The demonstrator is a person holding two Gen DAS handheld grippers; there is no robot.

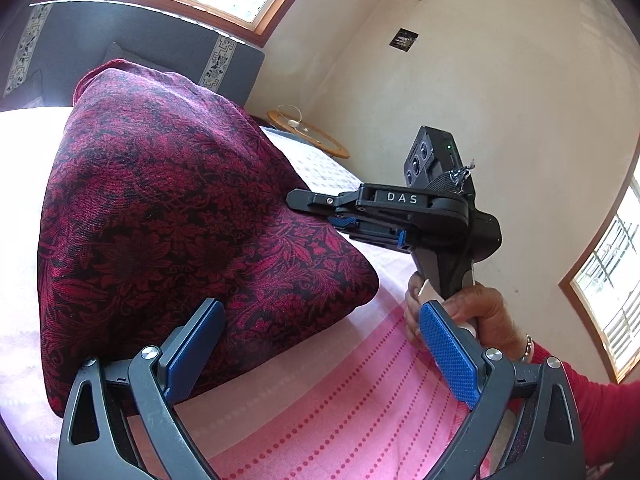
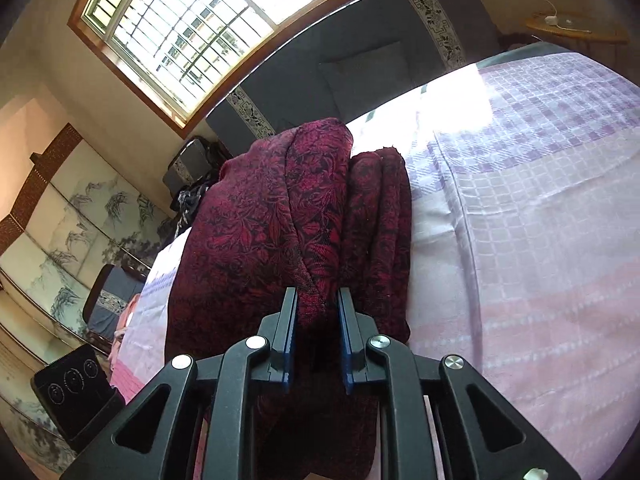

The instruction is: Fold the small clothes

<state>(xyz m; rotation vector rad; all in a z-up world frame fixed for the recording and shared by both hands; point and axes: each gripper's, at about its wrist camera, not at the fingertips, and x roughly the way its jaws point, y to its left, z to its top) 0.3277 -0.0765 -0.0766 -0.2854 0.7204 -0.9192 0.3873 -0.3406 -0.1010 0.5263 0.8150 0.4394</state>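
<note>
Pink bedspread (image 1: 340,392) is carrying the red garment (image 1: 168,216); right gripper (image 2: 317,340) is pinching its lower-centre fold, left gripper (image 1: 320,344) gaping empty beside it.

This is a bedroom in a home. A bed (image 2: 540,208) with a pink and lilac checked cover fills the room, and behind its head stands a grey padded headboard (image 2: 360,60) with patterned bands. Above the headboard is a wood-framed barred window (image 2: 180,28). Beside the bed stand a small round wooden side table (image 1: 308,134) and a painted folding screen (image 2: 60,220).
</note>
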